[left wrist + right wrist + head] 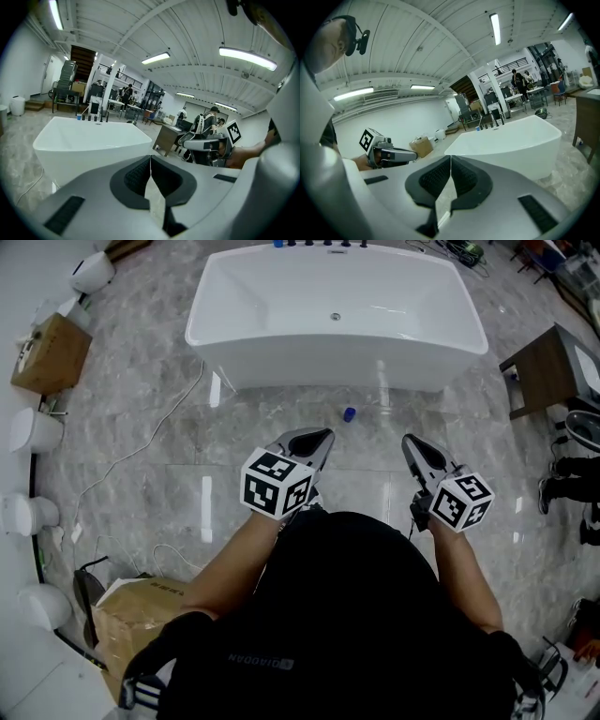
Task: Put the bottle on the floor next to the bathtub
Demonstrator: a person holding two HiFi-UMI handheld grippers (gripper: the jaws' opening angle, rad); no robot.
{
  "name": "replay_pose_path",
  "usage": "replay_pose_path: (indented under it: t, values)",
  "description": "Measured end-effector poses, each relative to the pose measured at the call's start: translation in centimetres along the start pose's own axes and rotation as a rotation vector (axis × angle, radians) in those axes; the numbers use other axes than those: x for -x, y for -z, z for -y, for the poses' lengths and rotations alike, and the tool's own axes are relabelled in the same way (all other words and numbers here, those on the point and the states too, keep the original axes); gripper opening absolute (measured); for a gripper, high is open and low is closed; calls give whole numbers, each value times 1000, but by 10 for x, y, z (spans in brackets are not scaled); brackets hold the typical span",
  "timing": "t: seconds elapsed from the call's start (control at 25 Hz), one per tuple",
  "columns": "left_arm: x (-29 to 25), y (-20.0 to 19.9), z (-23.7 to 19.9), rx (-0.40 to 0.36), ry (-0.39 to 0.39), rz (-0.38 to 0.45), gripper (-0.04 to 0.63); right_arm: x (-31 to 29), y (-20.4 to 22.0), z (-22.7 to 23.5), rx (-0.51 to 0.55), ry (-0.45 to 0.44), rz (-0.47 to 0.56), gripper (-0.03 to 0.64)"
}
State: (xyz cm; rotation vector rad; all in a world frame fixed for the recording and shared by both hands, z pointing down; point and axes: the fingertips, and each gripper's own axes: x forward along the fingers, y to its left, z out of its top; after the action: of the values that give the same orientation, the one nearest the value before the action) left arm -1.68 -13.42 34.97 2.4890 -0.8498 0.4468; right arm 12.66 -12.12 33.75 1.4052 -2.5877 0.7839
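A small blue-capped bottle (349, 414) stands on the grey marble floor just in front of the white bathtub (234, 352), apart from both grippers. My left gripper (323, 438) hangs below and left of the bottle, jaws shut with nothing between them (150, 160). To its right, my right gripper (410, 442) is also shut and holds nothing (451, 160). Both point toward the tub. The bathtub (89, 140) fills the left of the left gripper view, and the bathtub (511, 140) sits to the right in the right gripper view. The bottle is hidden in both gripper views.
A dark wooden table (548, 367) stands right of the tub. Cardboard boxes lie at the upper left (52, 352) and lower left (141, 610). A white cable (141, 446) trails over the floor. White fixtures (28, 432) line the left wall. Someone's shoes (562, 488) are at the right edge.
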Motion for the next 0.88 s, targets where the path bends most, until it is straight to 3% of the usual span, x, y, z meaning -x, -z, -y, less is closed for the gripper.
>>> replay_pose_path:
  t: [0.44,0.88]
  values:
    - [9,35,82,3,-44,-8,17,86,32,-1,16,-35,0,38]
    - [15,55,124,-8,-93,-6,17,134,53,1,29,-58,-8,38]
